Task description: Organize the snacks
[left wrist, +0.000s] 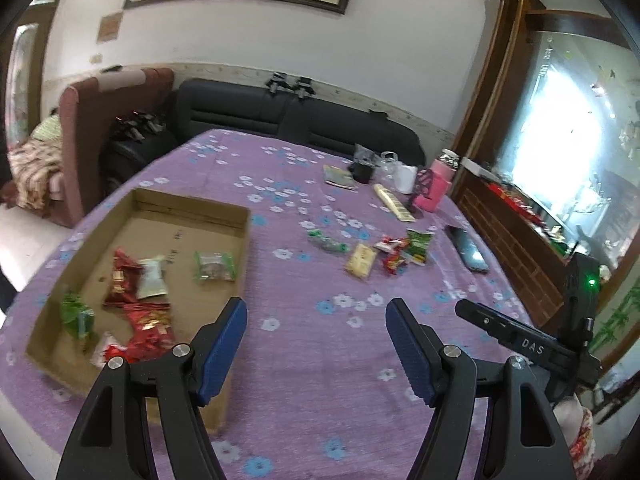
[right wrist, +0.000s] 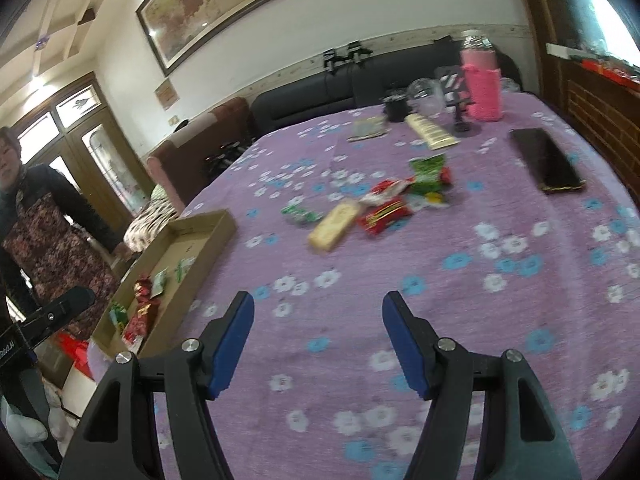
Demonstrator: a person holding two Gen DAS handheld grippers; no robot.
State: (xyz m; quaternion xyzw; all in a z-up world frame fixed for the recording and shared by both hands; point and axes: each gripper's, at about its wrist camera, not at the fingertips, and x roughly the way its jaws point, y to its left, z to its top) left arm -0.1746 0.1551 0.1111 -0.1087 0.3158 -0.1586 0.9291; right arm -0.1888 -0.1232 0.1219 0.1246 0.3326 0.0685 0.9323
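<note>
Cardboard tray point(left wrist: 192, 208) is sitting left on the purple floral tablecloth point(left wrist: 312, 360), holding red, white and green snack packets point(left wrist: 140, 304). Left gripper point(left wrist: 316, 322) is hovering just right of it, fingers spread, gripping nothing. Loose snack pile point(right wrist: 376, 200) is lying mid-table. Right gripper point(right wrist: 318, 316) is hovering spread too, empty. Black phone point(right wrist: 546, 160) is lying far right.

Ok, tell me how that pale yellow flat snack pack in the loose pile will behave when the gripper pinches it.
The pale yellow pack lies flat and keeps a straight rectangular outline, so it is probably fairly stiff. It looks thin, so likely light. Its wrapper seems glossy, so it may slip between the open right gripper's pads; pinching across its narrow width seems safer.
</note>
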